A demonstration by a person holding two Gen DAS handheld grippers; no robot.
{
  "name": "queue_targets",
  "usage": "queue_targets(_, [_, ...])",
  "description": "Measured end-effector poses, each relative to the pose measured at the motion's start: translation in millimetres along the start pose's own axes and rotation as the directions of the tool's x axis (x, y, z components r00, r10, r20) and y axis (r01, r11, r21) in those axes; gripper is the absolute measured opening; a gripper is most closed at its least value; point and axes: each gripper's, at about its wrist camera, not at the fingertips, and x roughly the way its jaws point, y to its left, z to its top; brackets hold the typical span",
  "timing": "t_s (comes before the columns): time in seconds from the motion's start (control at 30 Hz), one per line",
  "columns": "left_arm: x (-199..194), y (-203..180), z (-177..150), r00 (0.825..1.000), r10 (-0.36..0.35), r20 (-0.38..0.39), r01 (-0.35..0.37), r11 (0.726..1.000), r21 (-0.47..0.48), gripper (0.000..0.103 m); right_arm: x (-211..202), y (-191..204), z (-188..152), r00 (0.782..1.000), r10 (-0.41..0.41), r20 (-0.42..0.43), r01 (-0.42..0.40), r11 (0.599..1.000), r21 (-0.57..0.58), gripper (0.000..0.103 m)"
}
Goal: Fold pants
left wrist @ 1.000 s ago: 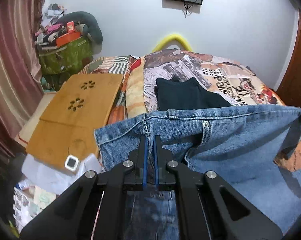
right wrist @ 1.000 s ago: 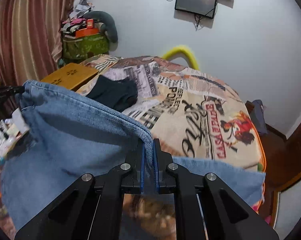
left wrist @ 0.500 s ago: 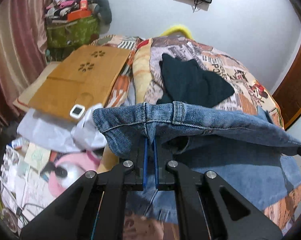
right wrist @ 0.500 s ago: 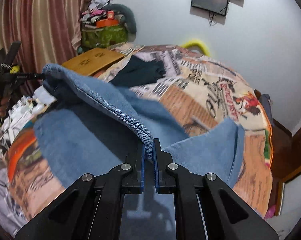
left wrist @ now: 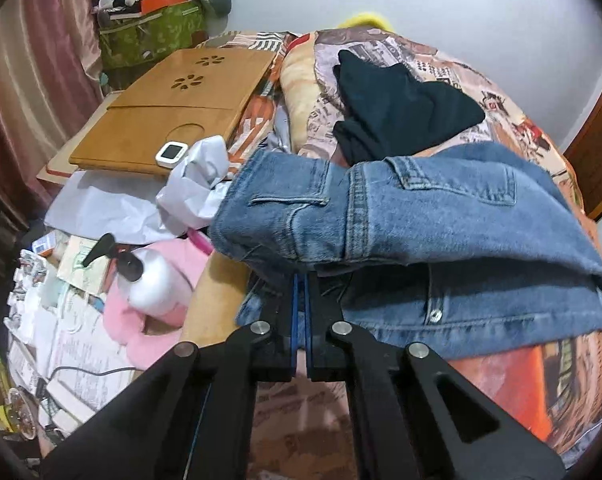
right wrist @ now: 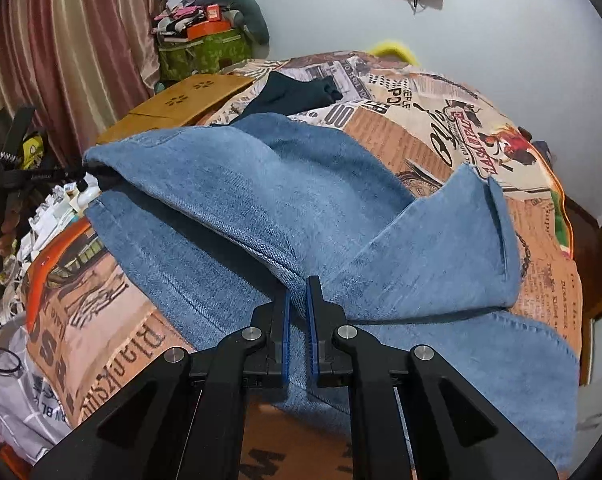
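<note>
The denim pants (right wrist: 285, 208), heavy yet limp, are draped over the bed (right wrist: 441, 120), just beside a black garment (left wrist: 397, 108). Both jaws are clamped on the folded edge; seams offer firm hold.

blue denim pants (left wrist: 421, 216) folded over, waistband atop legs, on bed.

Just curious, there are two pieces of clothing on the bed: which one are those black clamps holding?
The blue jeans. Both clamps are shut on their denim edge. The dark garment lies untouched farther back on the bedspread.
</note>
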Motion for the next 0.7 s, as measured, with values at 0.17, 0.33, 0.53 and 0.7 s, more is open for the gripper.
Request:
queue_targets(0.17, [-22,-1,4,0.999,0.02,0.029,-0.02,1.0,0.013,0.002,-17,-4,1,0.999,0.042,0.007,-0.042,0.999,0.014,0.012])
queue_targets(0.33, [-45,-6,22,0.997,0.032,0.072,-0.033,0.999,0.012,0.009,-38,-18,10,0.997,0.044,0.057,-0.046,0.998,0.037,0.02])
queue_targets(0.53, [-53,-30,49,0.993,0.024,0.12,-0.029,0.999,0.041,0.039,-44,-55,29,0.994,-0.021,0.105,0.01,0.995,0.098,0.04])
queue_targets(0.7, [-43,-61,75,0.991,-0.01,0.132,0.0,0.997,0.079,0.064,-16,-99,48,0.997,-0.049,0.061,0.039,0.987,0.155,0.045])
